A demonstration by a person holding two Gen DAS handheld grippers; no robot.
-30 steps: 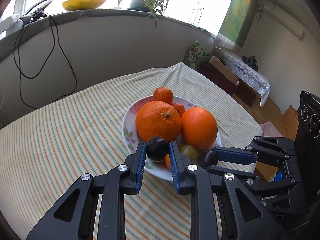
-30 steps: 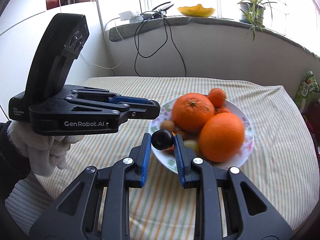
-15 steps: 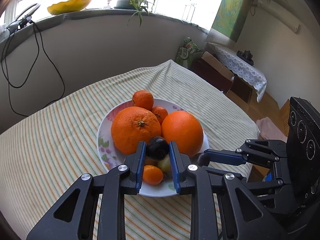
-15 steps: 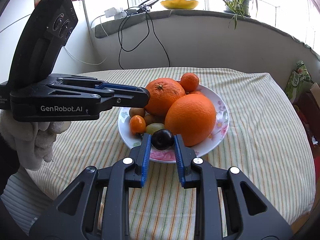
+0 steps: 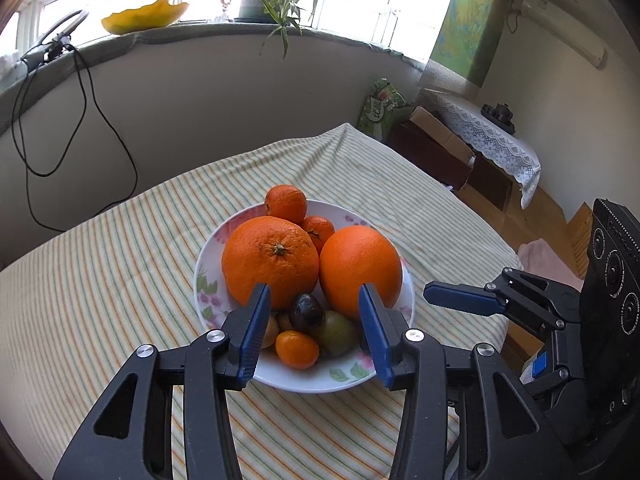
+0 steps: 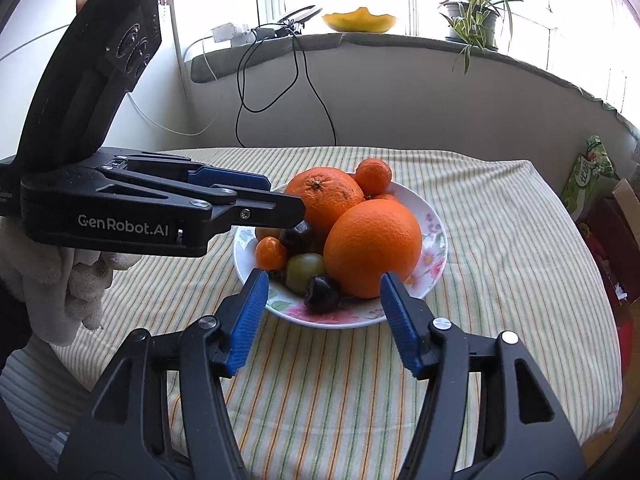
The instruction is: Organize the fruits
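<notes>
A white floral plate on the striped tablecloth holds two big oranges, small mandarins, a green fruit and two dark plums. My left gripper is open, just above one dark plum lying among the small fruits. My right gripper is open, over the other dark plum at the plate's near rim. Neither holds anything.
The striped tablecloth covers a round table; its edge drops off at the right. A curved wall with hanging black cables stands behind. Boxes and a lace-covered cabinet stand right of the table.
Both grippers were shut on a dark plum each. Both have opened, and the plums now lie on the plate among the other fruit.
</notes>
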